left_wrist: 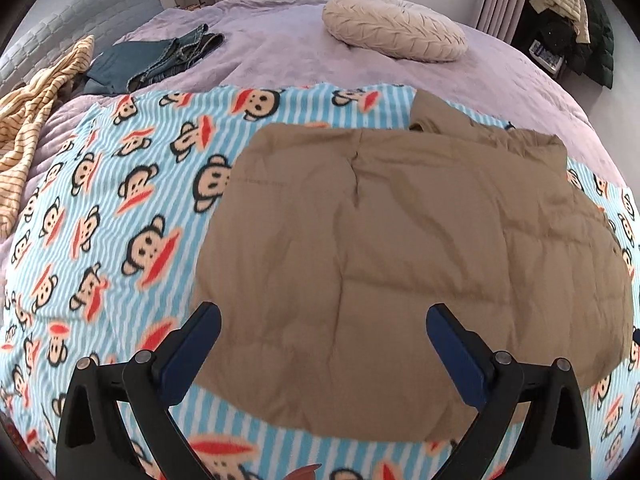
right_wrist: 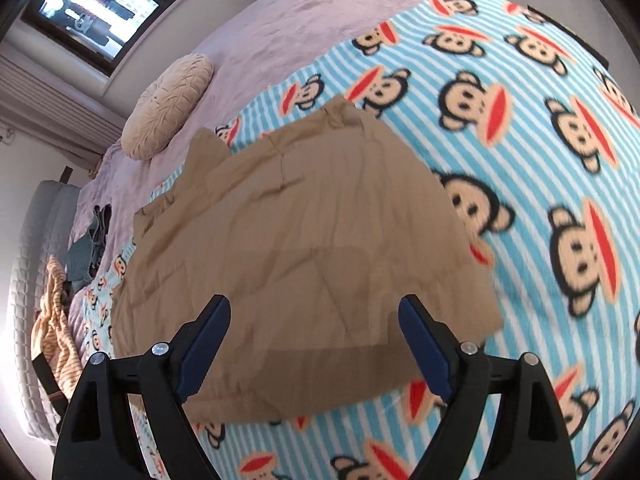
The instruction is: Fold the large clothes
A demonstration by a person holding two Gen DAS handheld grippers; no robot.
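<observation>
The left gripper [left_wrist: 324, 312] stands spread wide, its two blue-padded fingers [left_wrist: 200, 332] at the bottom of the frame with nothing between them. It hangs above the jacket [left_wrist: 400, 240] and touches nothing; the tan cloth shows through the gap between the fingers.

The right gripper [right_wrist: 314, 304] is also spread wide and empty, its fingers [right_wrist: 210, 328] at the lower middle of its frame, clear of the jacket [right_wrist: 300, 232] below.

The jacket is a tan, quilted piece lying folded and fairly flat. In the left wrist view it fills the centre and right of the frame, with its collar end toward the upper right. In the right wrist view it fills the centre, with a shadow across its near edge.

It lies on a blanket [left_wrist: 120, 208] with light blue and white stripes and a cartoon monkey print, which reaches past it on every side. The blanket [right_wrist: 520, 160] is spread over a bed [left_wrist: 280, 52] with a mauve cover.

On the bed, a round cream cushion [left_wrist: 396, 26] sits at the upper middle of the left wrist view. Folded jeans [left_wrist: 160, 60] lie at the upper left, and a yellow striped cloth [left_wrist: 36, 120] is bunched at the left edge. A grey padded headboard [left_wrist: 80, 12] stands behind them. Dark coats [left_wrist: 580, 20] hang at the upper right. In the right wrist view a window [right_wrist: 100, 4] shows at the upper left, above the cushion [right_wrist: 168, 108].
</observation>
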